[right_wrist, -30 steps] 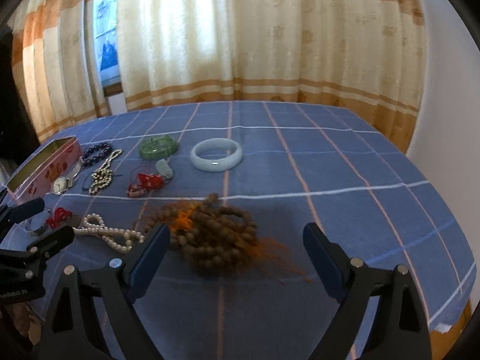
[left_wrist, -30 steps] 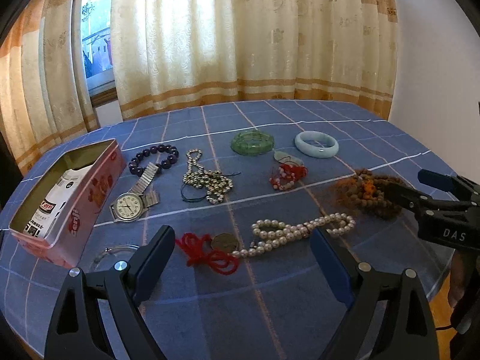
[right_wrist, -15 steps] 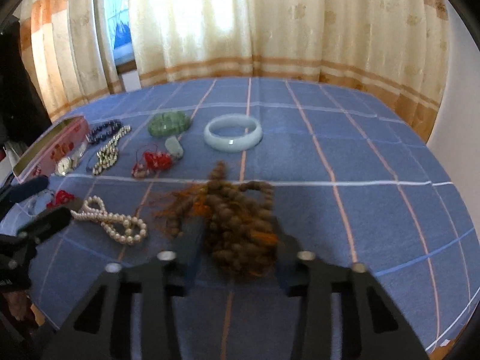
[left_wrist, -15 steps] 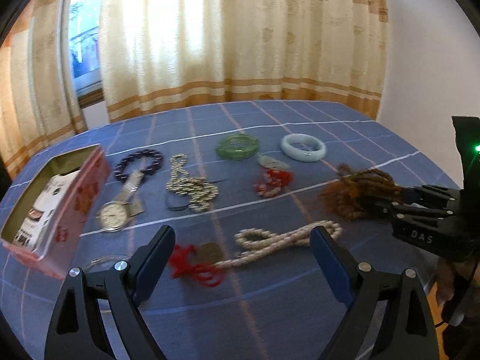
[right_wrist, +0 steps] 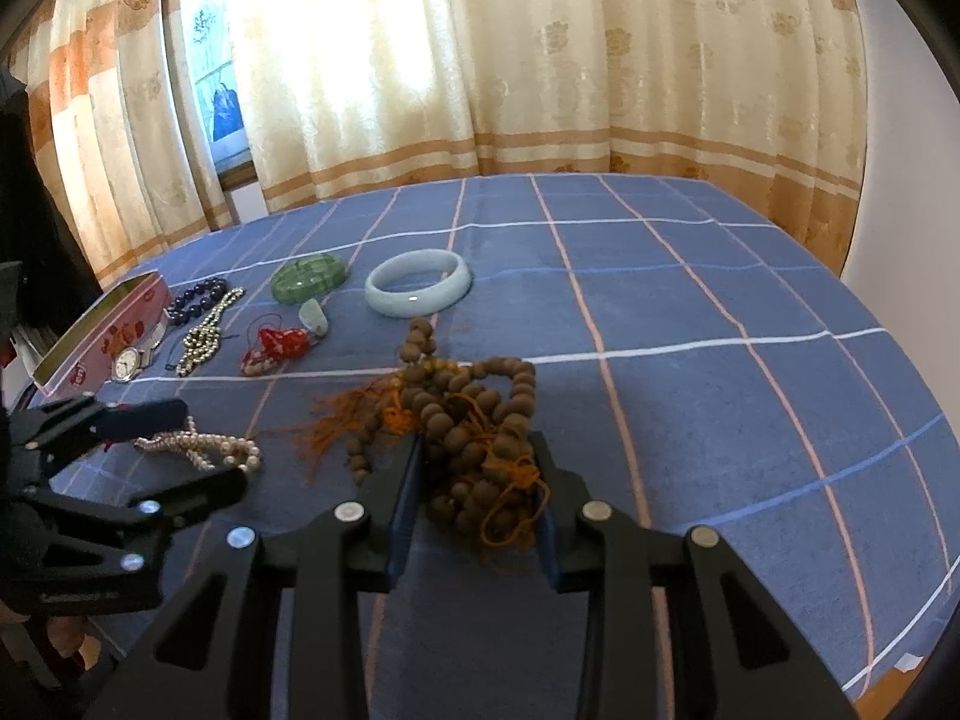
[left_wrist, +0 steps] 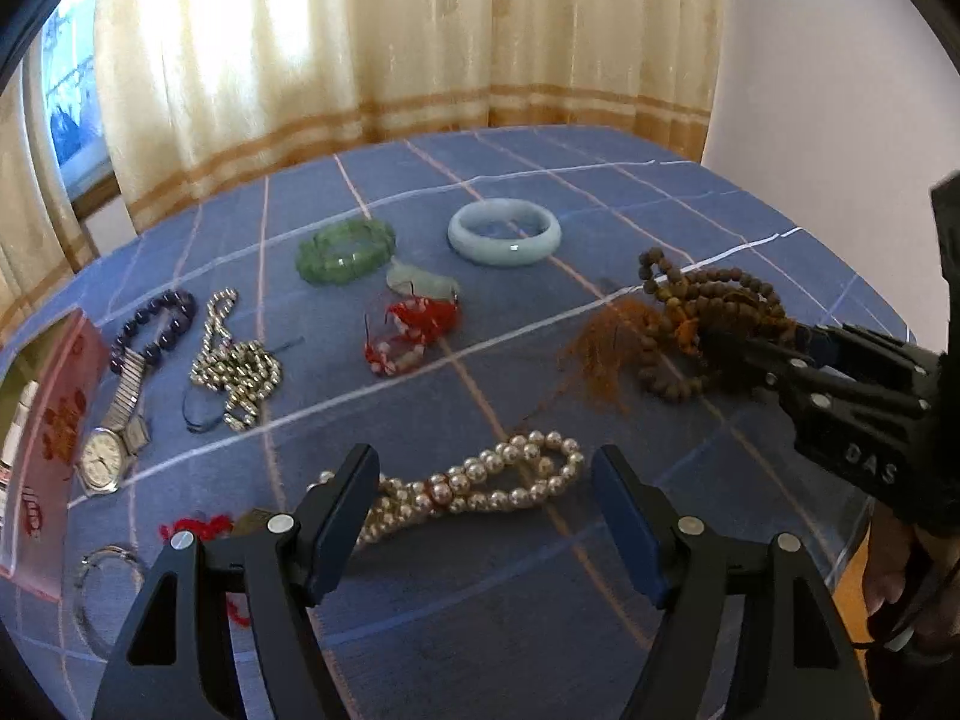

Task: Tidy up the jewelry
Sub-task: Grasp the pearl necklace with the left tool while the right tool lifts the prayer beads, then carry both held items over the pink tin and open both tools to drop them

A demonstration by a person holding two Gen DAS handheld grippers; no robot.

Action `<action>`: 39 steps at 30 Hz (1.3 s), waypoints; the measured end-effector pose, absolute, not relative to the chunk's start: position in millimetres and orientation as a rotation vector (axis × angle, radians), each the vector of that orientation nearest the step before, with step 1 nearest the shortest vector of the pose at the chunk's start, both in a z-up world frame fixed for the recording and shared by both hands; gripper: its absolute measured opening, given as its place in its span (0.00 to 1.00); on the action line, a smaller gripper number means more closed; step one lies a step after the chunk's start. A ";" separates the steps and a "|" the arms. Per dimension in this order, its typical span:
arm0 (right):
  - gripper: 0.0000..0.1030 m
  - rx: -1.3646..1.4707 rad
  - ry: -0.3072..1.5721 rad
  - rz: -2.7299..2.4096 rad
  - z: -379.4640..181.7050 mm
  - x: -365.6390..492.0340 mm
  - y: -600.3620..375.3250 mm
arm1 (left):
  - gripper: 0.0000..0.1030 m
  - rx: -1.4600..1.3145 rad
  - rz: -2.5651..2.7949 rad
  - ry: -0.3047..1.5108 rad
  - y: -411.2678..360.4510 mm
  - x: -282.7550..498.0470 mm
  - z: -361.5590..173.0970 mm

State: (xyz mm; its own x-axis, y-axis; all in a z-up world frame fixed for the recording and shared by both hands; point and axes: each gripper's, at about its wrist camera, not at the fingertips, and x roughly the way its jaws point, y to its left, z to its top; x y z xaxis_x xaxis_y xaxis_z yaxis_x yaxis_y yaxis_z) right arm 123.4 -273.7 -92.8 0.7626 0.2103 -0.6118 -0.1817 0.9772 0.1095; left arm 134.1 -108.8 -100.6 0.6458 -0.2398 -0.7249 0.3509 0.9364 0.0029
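Note:
My right gripper is shut on a bundle of brown wooden prayer beads with orange tassels, seen also in the left wrist view where the right gripper clamps it. My left gripper is open, its jaws on either side of a pearl necklace on the blue checked cloth; it also shows in the right wrist view. The left gripper appears there at the left, open around the pearls.
On the cloth lie a pale jade bangle, a green bracelet, a red bead piece, a gold bead chain, a purple bracelet, a watch and a red tin box at the left edge.
My right gripper has closed on the brown beads and holds them. My left gripper has moved forward and narrowed around the pearl necklace.

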 end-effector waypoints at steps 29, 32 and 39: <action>0.35 0.060 0.551 0.272 -62.4 107.3 -262.6 | 0.12 0.053 -0.370 0.596 -75.6 105.9 -45.3; 0.35 0.052 0.536 0.286 -56.4 106.4 -256.9 | 0.12 0.044 -0.359 0.568 -66.1 103.7 -34.3; 0.35 0.005 0.493 0.329 -36.6 110.7 -236.9 | 0.12 0.030 -0.306 0.497 -35.1 100.5 -9.0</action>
